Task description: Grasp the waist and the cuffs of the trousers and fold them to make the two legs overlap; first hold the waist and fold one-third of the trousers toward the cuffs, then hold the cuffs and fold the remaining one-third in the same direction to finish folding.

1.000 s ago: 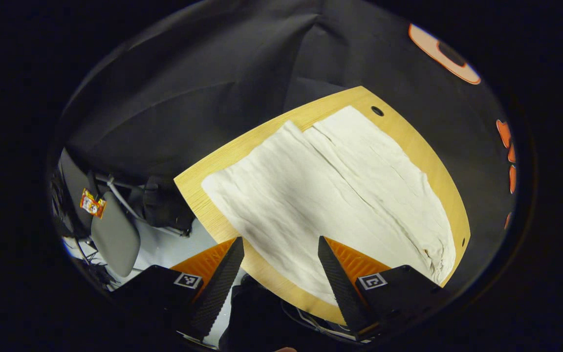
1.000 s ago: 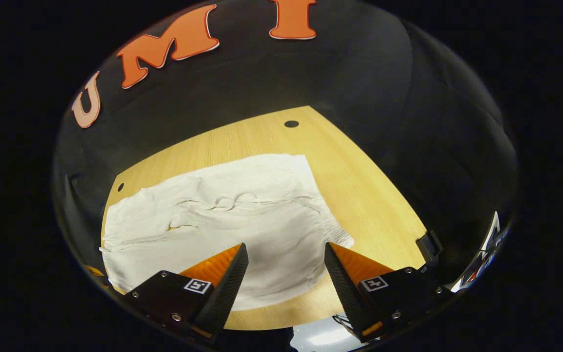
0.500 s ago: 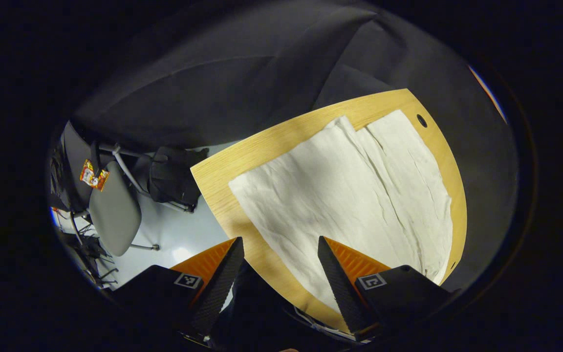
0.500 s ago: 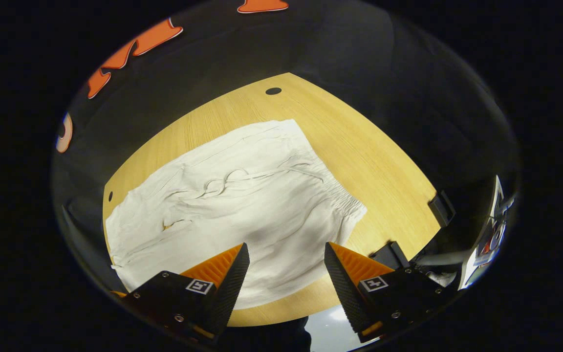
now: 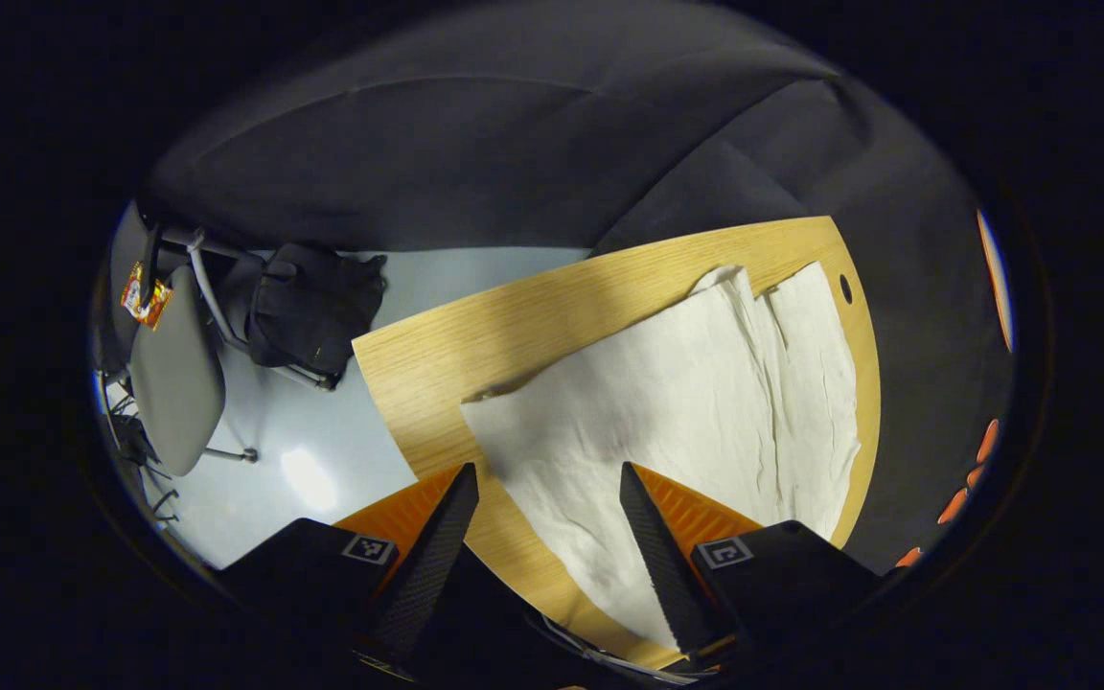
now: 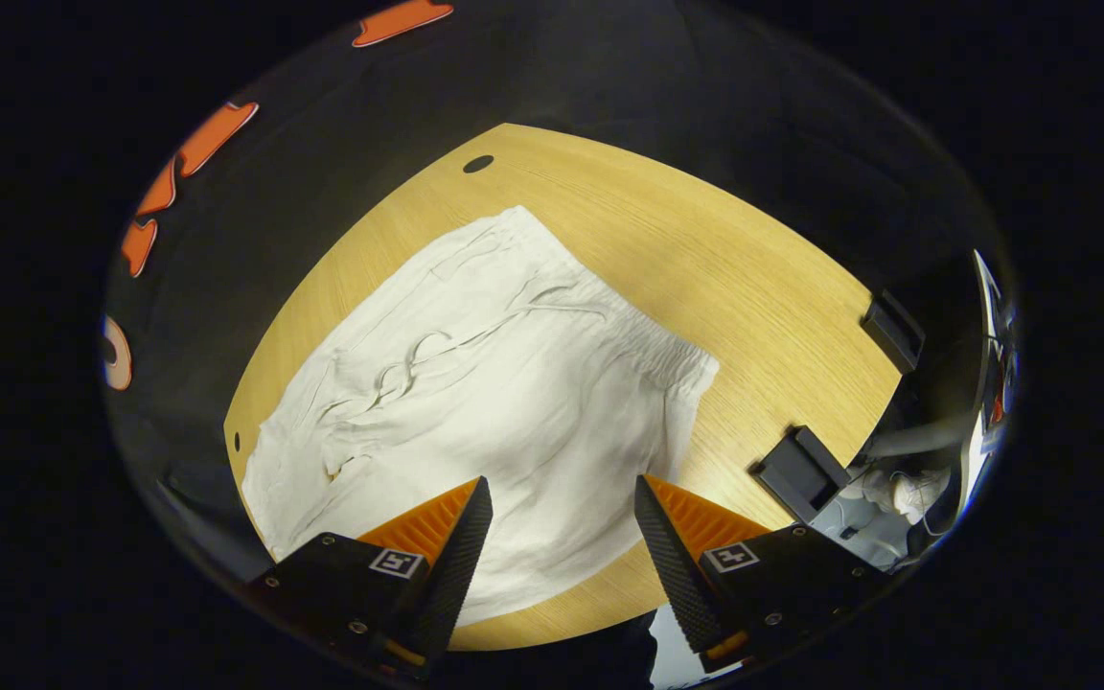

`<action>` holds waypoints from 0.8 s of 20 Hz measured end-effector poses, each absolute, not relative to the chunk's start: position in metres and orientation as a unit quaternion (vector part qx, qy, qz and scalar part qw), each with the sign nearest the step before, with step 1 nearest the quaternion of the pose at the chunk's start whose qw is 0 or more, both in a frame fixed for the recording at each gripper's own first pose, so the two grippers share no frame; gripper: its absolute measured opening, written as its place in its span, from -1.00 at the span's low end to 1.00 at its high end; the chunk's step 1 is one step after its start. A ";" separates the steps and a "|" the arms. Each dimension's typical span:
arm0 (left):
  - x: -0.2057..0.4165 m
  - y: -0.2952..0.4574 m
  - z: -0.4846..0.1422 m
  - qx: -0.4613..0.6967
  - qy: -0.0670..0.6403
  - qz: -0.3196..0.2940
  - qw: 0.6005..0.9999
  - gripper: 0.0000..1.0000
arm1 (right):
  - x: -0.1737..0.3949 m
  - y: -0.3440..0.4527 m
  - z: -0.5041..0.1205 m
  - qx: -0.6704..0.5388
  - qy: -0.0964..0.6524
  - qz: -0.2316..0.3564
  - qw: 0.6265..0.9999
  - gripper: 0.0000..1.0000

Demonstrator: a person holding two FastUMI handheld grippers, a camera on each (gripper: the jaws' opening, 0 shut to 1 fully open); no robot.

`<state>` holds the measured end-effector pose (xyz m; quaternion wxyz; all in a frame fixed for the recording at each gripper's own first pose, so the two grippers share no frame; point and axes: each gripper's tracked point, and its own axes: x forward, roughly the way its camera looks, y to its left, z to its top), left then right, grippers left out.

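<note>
White trousers (image 5: pixel 696 393) lie spread flat on the wooden table (image 5: pixel 475 335). In the left gripper view the two legs run away from me, their cuffs (image 5: pixel 772 283) at the far end near a cable hole. My left gripper (image 5: pixel 547 479) hangs open above the near edge of one leg, not touching it. In the right gripper view the trousers (image 6: pixel 475 393) show their gathered waist (image 6: pixel 667 359) and a loose drawstring (image 6: pixel 437 345). My right gripper (image 6: pixel 562 494) is open above the cloth near the waist, with nothing between its fingers.
A grey chair (image 5: pixel 173 379) and a black bag (image 5: pixel 312 307) stand on the pale floor left of the table. Black clamps (image 6: pixel 801 470) sit on the table's right edge. Bare wood (image 6: pixel 734 268) lies beyond the waist. Black cloth walls surround the table.
Both views have swung: the left one turned left, showing more floor and the trousers farther right; the right one turned so the waist sits nearer the centre. Both grippers stayed open.
</note>
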<state>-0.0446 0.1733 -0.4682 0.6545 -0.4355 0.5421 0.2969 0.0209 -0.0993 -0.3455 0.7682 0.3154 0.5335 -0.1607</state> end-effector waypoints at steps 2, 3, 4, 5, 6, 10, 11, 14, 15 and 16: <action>-0.039 0.179 -0.473 -0.447 0.526 0.290 0.662 1.00 | 0.018 -0.110 -0.353 0.330 0.531 -0.165 0.763 0.81; -0.035 0.179 -0.476 -0.454 0.521 0.283 0.665 0.95 | 0.017 -0.115 -0.357 0.335 0.528 -0.170 0.761 0.81; -0.033 0.177 -0.479 -0.462 0.518 0.276 0.665 0.94 | 0.017 -0.120 -0.360 0.340 0.526 -0.172 0.760 0.80; -0.029 0.179 -0.477 -0.466 0.510 0.270 0.671 0.86 | 0.016 -0.125 -0.363 0.344 0.523 -0.175 0.760 0.79; -0.026 0.178 -0.478 -0.472 0.501 0.265 0.675 0.81 | 0.015 -0.130 -0.367 0.349 0.518 -0.178 0.760 0.79; -0.012 0.178 -0.486 -0.502 0.465 0.248 0.686 0.12 | 0.004 -0.141 -0.379 0.371 0.505 -0.189 0.756 0.79; -0.010 0.178 -0.490 -0.507 0.457 0.247 0.688 -0.19 | 0.003 -0.145 -0.383 0.374 0.499 -0.195 0.757 0.79; -0.008 0.179 -0.495 -0.488 0.446 0.253 0.706 -0.84 | -0.003 -0.155 -0.393 0.378 0.490 -0.208 0.757 0.79; -0.004 0.181 -0.496 -0.479 0.447 0.255 0.711 -0.92 | -0.003 -0.160 -0.395 0.380 0.485 -0.213 0.758 0.79; -0.006 0.182 -0.494 -0.461 0.456 0.257 0.716 -0.83 | 0.002 -0.166 -0.398 0.384 0.476 -0.219 0.760 0.80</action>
